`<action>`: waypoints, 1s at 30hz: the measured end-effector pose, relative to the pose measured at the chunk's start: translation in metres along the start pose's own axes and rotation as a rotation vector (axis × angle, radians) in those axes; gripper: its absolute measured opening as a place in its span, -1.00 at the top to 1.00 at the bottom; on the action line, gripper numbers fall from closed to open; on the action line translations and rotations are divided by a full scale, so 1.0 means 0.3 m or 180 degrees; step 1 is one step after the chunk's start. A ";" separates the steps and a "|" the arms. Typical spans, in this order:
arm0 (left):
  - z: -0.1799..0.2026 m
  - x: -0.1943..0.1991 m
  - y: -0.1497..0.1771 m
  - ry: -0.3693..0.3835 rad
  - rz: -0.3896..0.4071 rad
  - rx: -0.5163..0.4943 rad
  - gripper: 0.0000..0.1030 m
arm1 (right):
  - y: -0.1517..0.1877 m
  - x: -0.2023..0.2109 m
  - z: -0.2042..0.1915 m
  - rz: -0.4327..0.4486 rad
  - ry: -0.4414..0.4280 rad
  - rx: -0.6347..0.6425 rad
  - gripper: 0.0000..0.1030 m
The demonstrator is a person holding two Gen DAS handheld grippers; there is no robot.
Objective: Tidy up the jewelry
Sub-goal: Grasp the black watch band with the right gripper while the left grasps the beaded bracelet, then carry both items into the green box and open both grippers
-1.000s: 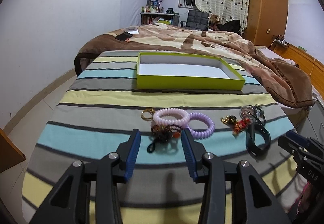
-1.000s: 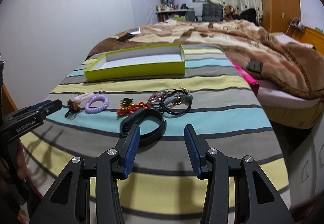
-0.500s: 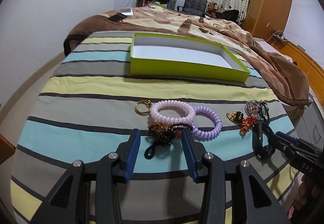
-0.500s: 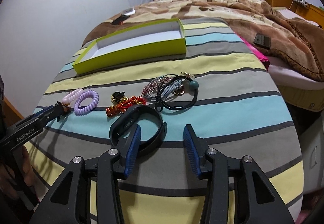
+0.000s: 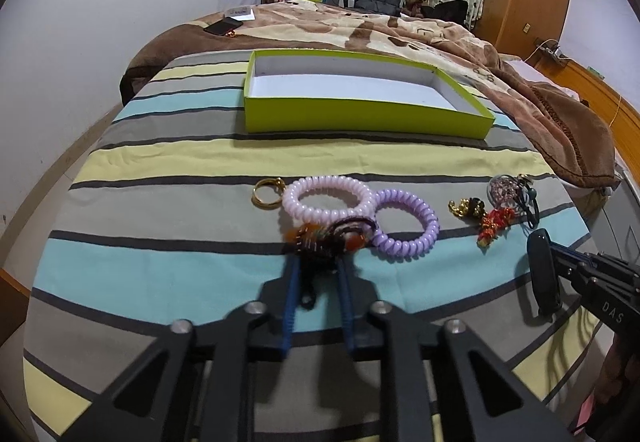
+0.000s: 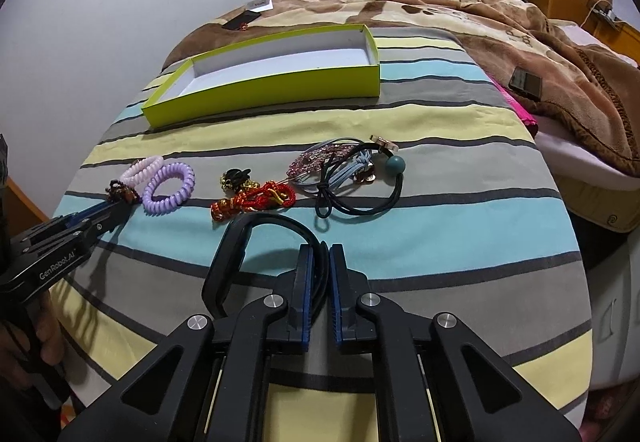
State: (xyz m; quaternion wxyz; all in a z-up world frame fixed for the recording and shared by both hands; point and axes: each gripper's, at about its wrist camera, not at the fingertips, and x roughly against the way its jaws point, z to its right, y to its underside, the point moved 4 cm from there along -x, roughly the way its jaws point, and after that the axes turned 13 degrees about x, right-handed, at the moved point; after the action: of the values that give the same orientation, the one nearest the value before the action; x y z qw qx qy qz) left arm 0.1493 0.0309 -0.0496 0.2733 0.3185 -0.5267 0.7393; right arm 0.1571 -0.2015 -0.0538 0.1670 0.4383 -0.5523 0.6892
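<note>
Jewelry lies on a striped bedspread in front of a lime-green box (image 5: 360, 114) with a bare white floor. My left gripper (image 5: 318, 266) is closing around a dark beaded bracelet (image 5: 328, 238) with orange beads; the jaws are narrow and blurred. Next to it lie a pink coil bracelet (image 5: 326, 198), a purple coil bracelet (image 5: 404, 228) and a gold ring (image 5: 267, 193). My right gripper (image 6: 318, 262) is shut on a black band bracelet (image 6: 240, 238), also seen in the left wrist view (image 5: 542, 278).
A red and gold knotted charm (image 6: 256, 202), a rhinestone piece (image 6: 316, 160) and black hair ties with a teal bead (image 6: 394, 164) lie in the middle. A brown blanket (image 6: 520, 34) covers the bed behind. The bed drops off at right.
Both grippers moved forward and down. The right gripper closed on the black band. The left gripper's jaws narrowed around the beaded bracelet.
</note>
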 end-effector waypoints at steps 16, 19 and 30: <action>0.030 0.110 0.006 0.0309 0.0221 -0.0044 0.91 | -0.009 0.084 -0.004 0.0257 -0.0100 -0.0023 0.86; 0.025 0.098 0.004 0.0257 0.0195 -0.0055 0.91 | -0.015 0.094 -0.006 0.0289 -0.0091 -0.0002 0.86; -0.007 0.119 0.001 0.0292 0.0233 0.0021 0.92 | -0.015 0.097 -0.011 0.0310 -0.0116 0.0010 0.86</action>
State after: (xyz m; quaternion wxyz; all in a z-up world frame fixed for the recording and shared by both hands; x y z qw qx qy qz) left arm 0.1255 0.0353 -0.0232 0.2689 0.2657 -0.5224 0.7643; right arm 0.1427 -0.2042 -0.0282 0.1225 0.4236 -0.5749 0.6893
